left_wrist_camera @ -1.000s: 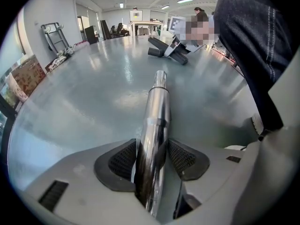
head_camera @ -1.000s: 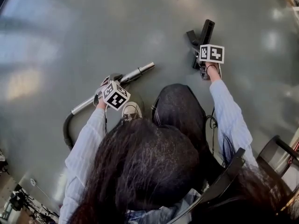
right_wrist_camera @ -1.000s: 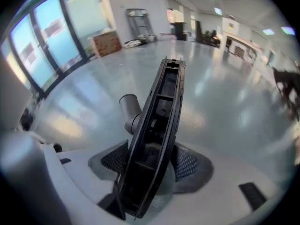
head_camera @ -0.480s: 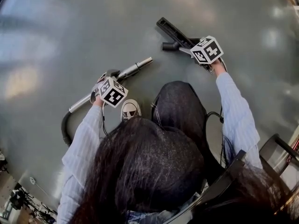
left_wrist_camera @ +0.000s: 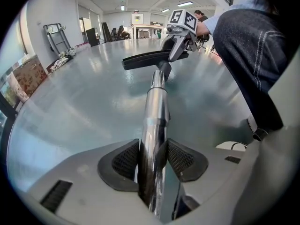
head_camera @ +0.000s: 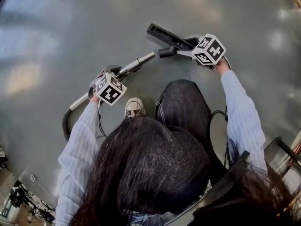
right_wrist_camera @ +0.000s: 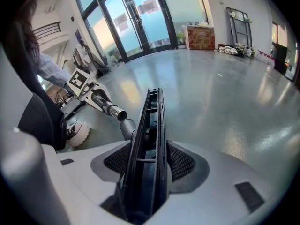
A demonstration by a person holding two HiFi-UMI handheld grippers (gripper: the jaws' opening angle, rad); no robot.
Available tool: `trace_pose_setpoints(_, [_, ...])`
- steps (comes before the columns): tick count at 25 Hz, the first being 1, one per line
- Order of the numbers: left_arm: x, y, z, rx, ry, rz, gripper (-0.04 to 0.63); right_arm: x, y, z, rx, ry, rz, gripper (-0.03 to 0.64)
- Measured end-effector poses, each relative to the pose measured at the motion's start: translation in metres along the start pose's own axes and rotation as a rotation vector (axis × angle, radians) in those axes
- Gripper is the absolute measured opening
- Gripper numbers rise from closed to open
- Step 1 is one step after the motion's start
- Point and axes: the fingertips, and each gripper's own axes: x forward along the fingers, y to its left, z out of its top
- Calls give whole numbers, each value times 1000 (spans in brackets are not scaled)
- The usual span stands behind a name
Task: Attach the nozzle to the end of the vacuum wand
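The chrome vacuum wand (head_camera: 134,66) runs diagonally over the grey floor, its black hose (head_camera: 65,126) curling off at the lower left. My left gripper (head_camera: 112,73) is shut on the wand (left_wrist_camera: 154,121); its jaws have just been closing on the tube. My right gripper (head_camera: 189,43) is shut on the long black nozzle (head_camera: 163,34), and its jaws have also been closing on it. The nozzle (right_wrist_camera: 151,139) stands on edge between the pads (right_wrist_camera: 180,162). Its round neck (right_wrist_camera: 127,127) hangs just short of the wand's open tip (right_wrist_camera: 117,112), apart from it.
A white shoe (head_camera: 134,108) and a knee in dark jeans (head_camera: 181,102) lie just below the wand. A black chair (head_camera: 282,149) stands at the right edge. Cardboard boxes (right_wrist_camera: 199,35) and a hand trolley (right_wrist_camera: 236,18) line the far wall by glass doors.
My right gripper lifted the nozzle off the floor, rolled it and carried it left until its neck came near the wand tip. The wand with the left gripper rose slightly.
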Motion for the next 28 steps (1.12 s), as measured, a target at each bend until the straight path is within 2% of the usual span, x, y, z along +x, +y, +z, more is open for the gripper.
trace_pose_setpoints(2, [-2,-1,-3,7,-3,-7,181,0,7,9,1,-27,28,245])
trace_pose_setpoints(7, [-8,13,-54,28,-4,-27,178,41,43,45,-45,-29,86,244])
trace_pose_setpoints(14, [-25,7,-42,50,-19,-42,176,25,47,56,-92,-11,114,244])
trace_pose_setpoints(21, [-2,1,-39,55,-19,-36,175,39,38,47,-154,-10,132,244])
trace_pose_setpoints(28, [-4,-2,-24,72,-33,-46,173,32,38,55,-225,-13,164,244])
